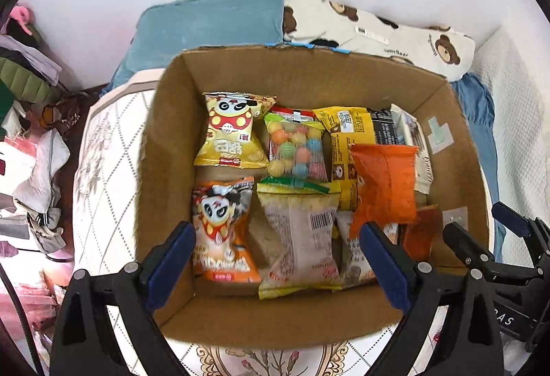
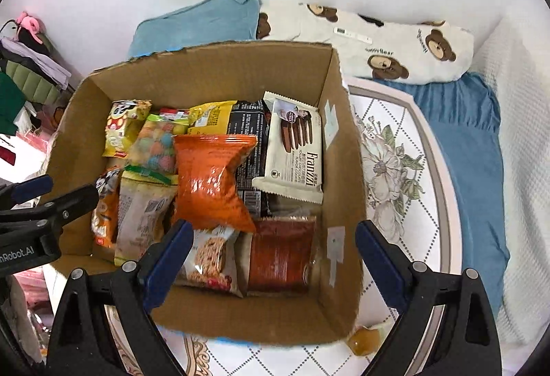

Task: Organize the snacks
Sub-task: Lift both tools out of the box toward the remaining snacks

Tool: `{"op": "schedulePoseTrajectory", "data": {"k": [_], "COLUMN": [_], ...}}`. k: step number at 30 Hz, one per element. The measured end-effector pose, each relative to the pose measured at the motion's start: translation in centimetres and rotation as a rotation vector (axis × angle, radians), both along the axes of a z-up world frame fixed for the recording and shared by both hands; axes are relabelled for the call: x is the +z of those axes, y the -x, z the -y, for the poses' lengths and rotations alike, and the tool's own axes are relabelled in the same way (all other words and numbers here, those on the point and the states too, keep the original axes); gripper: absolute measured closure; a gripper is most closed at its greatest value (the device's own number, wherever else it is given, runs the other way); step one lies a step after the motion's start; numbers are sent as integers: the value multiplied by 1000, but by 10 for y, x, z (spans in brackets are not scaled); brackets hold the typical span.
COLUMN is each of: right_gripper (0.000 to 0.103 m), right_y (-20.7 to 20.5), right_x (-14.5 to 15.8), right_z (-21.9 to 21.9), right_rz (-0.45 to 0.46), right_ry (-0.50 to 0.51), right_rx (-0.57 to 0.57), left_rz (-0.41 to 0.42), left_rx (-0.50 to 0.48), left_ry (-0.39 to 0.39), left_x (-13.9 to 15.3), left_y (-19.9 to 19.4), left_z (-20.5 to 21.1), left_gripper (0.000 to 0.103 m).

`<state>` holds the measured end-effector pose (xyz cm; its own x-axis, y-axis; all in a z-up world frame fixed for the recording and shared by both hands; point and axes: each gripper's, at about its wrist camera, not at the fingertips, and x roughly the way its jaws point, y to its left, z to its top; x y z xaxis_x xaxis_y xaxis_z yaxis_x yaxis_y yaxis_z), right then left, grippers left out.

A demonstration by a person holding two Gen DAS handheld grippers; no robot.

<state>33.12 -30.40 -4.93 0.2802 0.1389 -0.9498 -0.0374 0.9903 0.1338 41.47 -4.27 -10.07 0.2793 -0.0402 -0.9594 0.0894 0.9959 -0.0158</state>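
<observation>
An open cardboard box [image 1: 165,121] [image 2: 343,190] holds several snack packs: a yellow panda bag [image 1: 232,131], an orange panda bag [image 1: 220,231], a clear bag of coloured balls [image 1: 297,149], an orange pack [image 1: 385,186] [image 2: 209,180], a white Franzzi biscuit pack [image 2: 295,149], a cookie pack [image 2: 211,259] and a dark red pack [image 2: 282,252]. My left gripper [image 1: 278,238] is open and empty above the box's near side. My right gripper [image 2: 275,238] is open and empty above the box's near right corner. The right gripper also shows in the left wrist view [image 1: 481,228].
The box stands on a small white patterned table [image 2: 405,169] on a bed with a blue sheet [image 2: 474,142]. A blue pillow [image 1: 209,21] and a bear-print pillow [image 1: 395,35] lie behind. A small amber jelly cup [image 2: 364,340] sits by the box's near right corner. Clothes pile at left [image 1: 31,142].
</observation>
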Motion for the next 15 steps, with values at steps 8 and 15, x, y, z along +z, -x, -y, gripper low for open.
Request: {"op": "schedulePoseTrajectory", "data": {"k": [8, 15], "right_gripper": [6, 6], "right_y": [50, 108], "right_x": [46, 84], "right_z": [3, 6], "right_rz": [140, 260], "right_ry": [17, 13], "right_rx": [0, -10], "left_rz": [132, 261], "left_rx": [-5, 20], "left_ry": [4, 23], "left_x": [37, 69], "left_y": [54, 116], "left_z": [-5, -10], "left_gripper": [6, 6]}}
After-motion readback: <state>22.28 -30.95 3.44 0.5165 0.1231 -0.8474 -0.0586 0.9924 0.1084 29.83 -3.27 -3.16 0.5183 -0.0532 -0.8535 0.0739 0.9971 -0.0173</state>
